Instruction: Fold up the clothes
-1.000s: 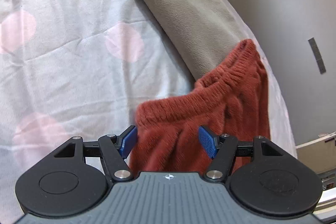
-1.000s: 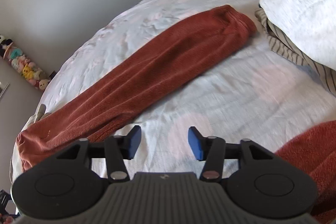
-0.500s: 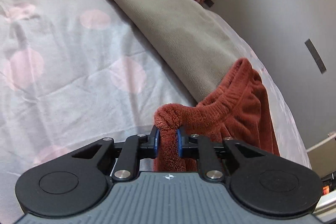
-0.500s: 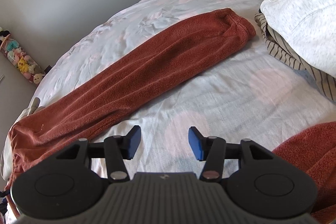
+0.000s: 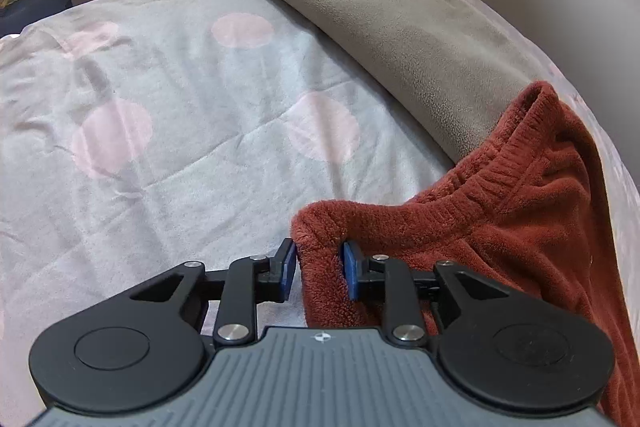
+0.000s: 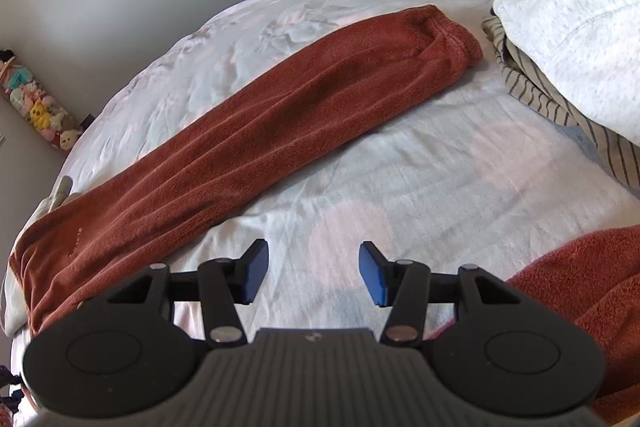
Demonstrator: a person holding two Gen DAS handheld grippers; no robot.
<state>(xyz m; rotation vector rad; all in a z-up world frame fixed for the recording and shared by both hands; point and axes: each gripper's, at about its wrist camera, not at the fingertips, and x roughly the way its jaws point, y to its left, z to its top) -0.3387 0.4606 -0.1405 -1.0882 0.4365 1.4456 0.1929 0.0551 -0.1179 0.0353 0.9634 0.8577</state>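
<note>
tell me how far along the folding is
Done: pants lie flat, seemingly halved lengthwise. In hand: left gripper pinches a waistband corner; right gripper open, empty. Left: folding the pants across, then the white and striped clothes heaped beside them.

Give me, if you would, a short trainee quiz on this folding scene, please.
1. True or false: the right tool grips cloth.
2. The left tool pinches the rust trousers at: A) the waistband corner, B) a leg cuff, C) the knee.
3. Which garment lies nearest the trousers' far cuff?
Key: 1 false, it is open over the bedsheet; 2 A; 3 the striped garment, under a white garment.
</note>
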